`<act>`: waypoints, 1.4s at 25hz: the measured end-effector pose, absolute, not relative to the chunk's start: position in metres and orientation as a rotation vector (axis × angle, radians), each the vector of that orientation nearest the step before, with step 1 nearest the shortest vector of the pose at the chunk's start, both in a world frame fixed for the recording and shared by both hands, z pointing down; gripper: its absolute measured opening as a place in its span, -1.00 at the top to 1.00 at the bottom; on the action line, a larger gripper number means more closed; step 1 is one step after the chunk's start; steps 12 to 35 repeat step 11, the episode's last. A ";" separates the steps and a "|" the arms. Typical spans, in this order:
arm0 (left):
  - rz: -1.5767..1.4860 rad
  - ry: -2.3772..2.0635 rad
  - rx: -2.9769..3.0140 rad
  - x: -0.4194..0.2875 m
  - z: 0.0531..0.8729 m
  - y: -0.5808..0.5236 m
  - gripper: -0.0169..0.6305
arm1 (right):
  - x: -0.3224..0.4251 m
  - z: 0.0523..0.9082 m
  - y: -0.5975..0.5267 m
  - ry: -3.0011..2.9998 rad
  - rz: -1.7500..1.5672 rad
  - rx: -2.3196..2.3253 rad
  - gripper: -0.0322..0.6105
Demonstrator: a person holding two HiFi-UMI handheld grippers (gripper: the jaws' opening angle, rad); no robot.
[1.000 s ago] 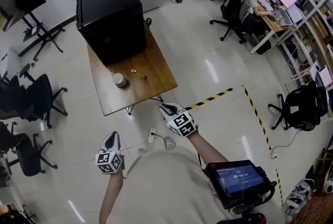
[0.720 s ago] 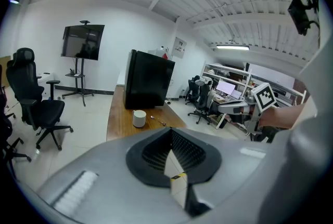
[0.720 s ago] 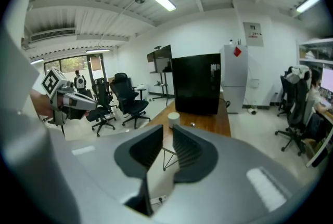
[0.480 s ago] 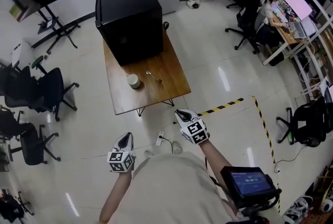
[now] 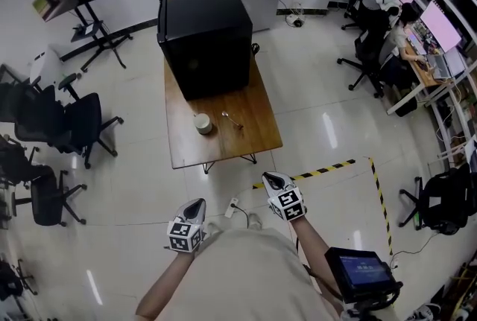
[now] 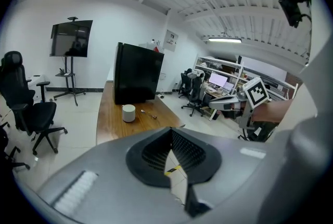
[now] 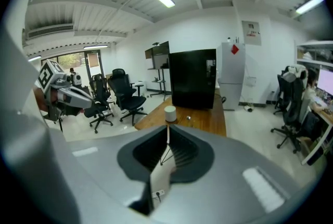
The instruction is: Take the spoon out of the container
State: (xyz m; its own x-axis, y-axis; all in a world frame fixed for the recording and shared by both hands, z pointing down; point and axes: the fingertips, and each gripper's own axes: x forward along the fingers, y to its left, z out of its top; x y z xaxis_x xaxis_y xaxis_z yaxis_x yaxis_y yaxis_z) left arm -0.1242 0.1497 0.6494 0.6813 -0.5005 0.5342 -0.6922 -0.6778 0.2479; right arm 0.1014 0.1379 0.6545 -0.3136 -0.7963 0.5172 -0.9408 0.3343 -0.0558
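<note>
**Spoon already out; both hand-held grippers closed and well back from the counter**

In the head view I see the spoon (image 5: 232, 119) lying flat on the wooden counter (image 5: 223, 150). It sits just beside the white container (image 5: 203, 123) but apart from it, in front of the black box (image 5: 205, 36). I judge the lift-out step done and the task at or near its end.

I hold both tools over the floor, well short of the counter. The left hand-held gripper (image 5: 197, 203) has its 2 jaws together with nothing in them. The right hand-held gripper (image 5: 269, 178) has just been closing its jaws, and they now meet, empty.

If anything remains to do, the next move calls for walking up to the counter and opening 1 gripper before reaching. Otherwise I would stand off.
</note>
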 end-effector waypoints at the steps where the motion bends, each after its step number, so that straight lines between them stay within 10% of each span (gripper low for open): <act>1: 0.605 -0.921 2.463 -0.121 0.650 0.150 0.94 | 0.102 0.654 0.137 -2.212 0.495 1.534 0.87; 35: 0.649 -0.895 2.476 -0.093 0.652 0.157 0.94 | 0.120 0.646 0.143 -2.267 0.506 1.567 0.89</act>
